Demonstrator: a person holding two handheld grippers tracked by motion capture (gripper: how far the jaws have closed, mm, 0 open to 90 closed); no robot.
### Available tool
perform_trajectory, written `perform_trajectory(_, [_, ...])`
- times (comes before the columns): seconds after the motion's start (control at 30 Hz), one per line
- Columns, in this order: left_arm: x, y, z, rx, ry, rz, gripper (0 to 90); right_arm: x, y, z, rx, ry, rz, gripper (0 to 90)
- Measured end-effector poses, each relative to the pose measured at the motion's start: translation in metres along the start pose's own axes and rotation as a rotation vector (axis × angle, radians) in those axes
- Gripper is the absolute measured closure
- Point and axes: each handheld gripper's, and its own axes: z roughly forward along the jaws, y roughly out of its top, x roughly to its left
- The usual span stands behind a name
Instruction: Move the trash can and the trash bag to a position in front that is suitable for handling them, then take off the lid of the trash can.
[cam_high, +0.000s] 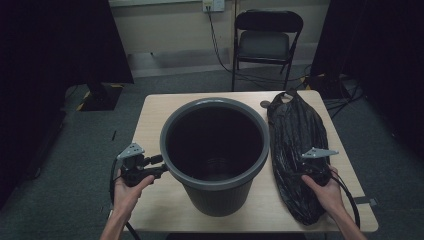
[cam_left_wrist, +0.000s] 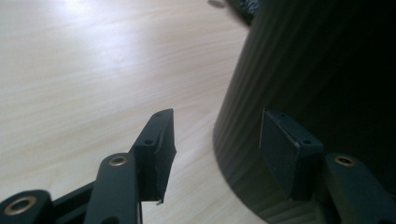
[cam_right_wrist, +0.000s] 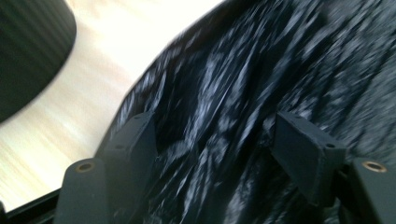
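Black plastic fills the gap between the spread jaws of the right tongs (cam_right_wrist: 215, 154): the bin bag (cam_high: 300, 150) lies right under them, not yet pinched. The left tongs (cam_high: 155, 166), also spread, sit beside the grey bin (cam_high: 215, 150), its wall at one jaw. The step looks like reaching for the bag; next, pinch a fold and lift.

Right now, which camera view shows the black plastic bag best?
The high view: the black plastic bag lies there whole, on the table right of the bin. The right gripper view shows its crinkled surface close and blurred. The left gripper view catches a dark scrap at the top, probably the bag.
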Motion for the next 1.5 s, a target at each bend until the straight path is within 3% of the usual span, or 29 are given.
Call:
perform_trajectory(0.03, [-0.002, 0.003, -0.004, -0.016, 0.007, 0.027, 45.3, 0.002, -0.003, 0.003, 0.013, -0.001, -0.005, 30.9])
perform_trajectory(0.07, [-0.004, 0.009, -0.01, -0.04, -0.021, 0.027, 49.5, 0.003, -0.008, 0.009, 0.019, -0.001, 0.003, 31.0])
perform_trajectory(0.13, [-0.006, 0.017, -0.019, -0.1, -0.051, 0.03, 47.3, 0.004, -0.012, 0.012, 0.032, -0.017, -0.006, 31.0])
perform_trajectory(0.23, [-0.008, 0.025, -0.024, -0.063, -0.031, 0.056, 48.8, 0.006, -0.014, 0.013, 0.021, -0.028, -0.021, 30.8])
perform_trajectory(0.27, [-0.008, 0.031, -0.027, -0.037, -0.036, 0.069, 48.8, 0.007, -0.015, 0.013, 0.015, -0.031, -0.023, 30.9])
perform_trajectory(0.33, [-0.005, 0.044, -0.031, 0.027, -0.074, 0.049, 44.8, 0.01, -0.017, 0.014, 0.004, -0.053, -0.052, 30.3])
perform_trajectory(0.4, [-0.005, 0.048, -0.033, 0.027, -0.083, 0.055, 41.7, 0.01, -0.018, 0.014, -0.001, -0.054, -0.05, 30.2])
perform_trajectory(0.43, [-0.006, 0.054, -0.036, 0.021, -0.057, 0.063, 41.7, 0.01, -0.018, 0.014, -0.005, -0.055, -0.052, 30.3])
perform_trajectory(0.53, [-0.005, 0.063, -0.041, 0.005, -0.074, 0.068, 39.6, 0.01, -0.02, 0.014, -0.017, -0.054, -0.051, 29.9])
perform_trajectory(0.63, [-0.006, 0.074, -0.043, 0.019, -0.046, 0.101, 38.6, 0.009, -0.022, 0.014, -0.028, -0.05, -0.052, 29.8])
perform_trajectory(0.77, [-0.003, 0.085, -0.045, 0.018, -0.035, 0.104, 37.0, 0.009, -0.022, 0.014, -0.033, -0.047, -0.055, 29.4])
perform_trajectory(0.9, [0.002, 0.106, -0.043, 0.025, -0.049, 0.102, 34.3, 0.008, -0.022, 0.014, -0.036, -0.044, -0.056, 29.1])
perform_trajectory(1.1, [0.006, 0.124, -0.043, -0.015, -0.047, 0.097, 33.3, 0.008, -0.023, 0.015, -0.048, -0.043, -0.057, 28.5])
perform_trajectory(1.17, [0.003, 0.133, -0.045, -0.035, -0.059, 0.099, 32.7, 0.008, -0.023, 0.015, -0.048, -0.043, -0.058, 28.5])
perform_trajectory(1.33, [-0.01, 0.159, -0.043, -0.078, -0.073, 0.157, 32.5, 0.008, -0.023, 0.015, -0.048, -0.045, -0.056, 28.5])
perform_trajectory(1.43, [-0.014, 0.166, -0.038, -0.081, -0.103, 0.164, 30.4, 0.008, -0.023, 0.015, -0.048, -0.046, -0.056, 28.5])
perform_trajectory(1.5, [-0.02, 0.176, -0.028, -0.051, -0.114, 0.197, 29.9, 0.008, -0.023, 0.015, -0.048, -0.046, -0.056, 28.5])
